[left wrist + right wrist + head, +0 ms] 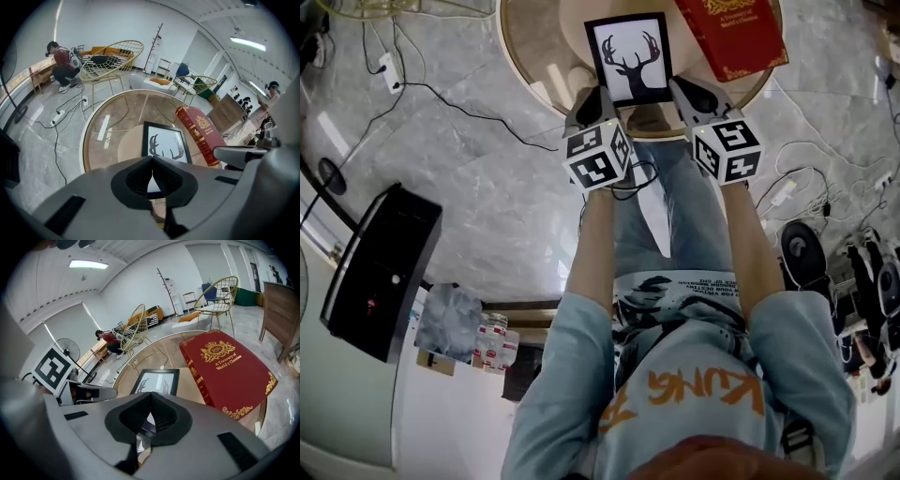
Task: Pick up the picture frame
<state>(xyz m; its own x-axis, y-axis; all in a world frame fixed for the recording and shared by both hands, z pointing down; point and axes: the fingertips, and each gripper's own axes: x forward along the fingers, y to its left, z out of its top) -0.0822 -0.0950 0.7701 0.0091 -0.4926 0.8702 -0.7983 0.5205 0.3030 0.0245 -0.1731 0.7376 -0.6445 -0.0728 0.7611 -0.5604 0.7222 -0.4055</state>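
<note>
The picture frame, black with a deer-head print, lies flat on the round glass table. In the left gripper view the picture frame lies just beyond the jaw tips, and in the right gripper view the same frame also shows past the jaws. My left gripper hovers over the frame's near left corner, shut with nothing in it. My right gripper hovers at the near right corner, also shut and empty. Neither gripper touches the frame.
A large red book lies right of the frame, overhanging the table edge. A black box and cables are on the marble floor at left. Gold wire chairs and seated people stand farther off.
</note>
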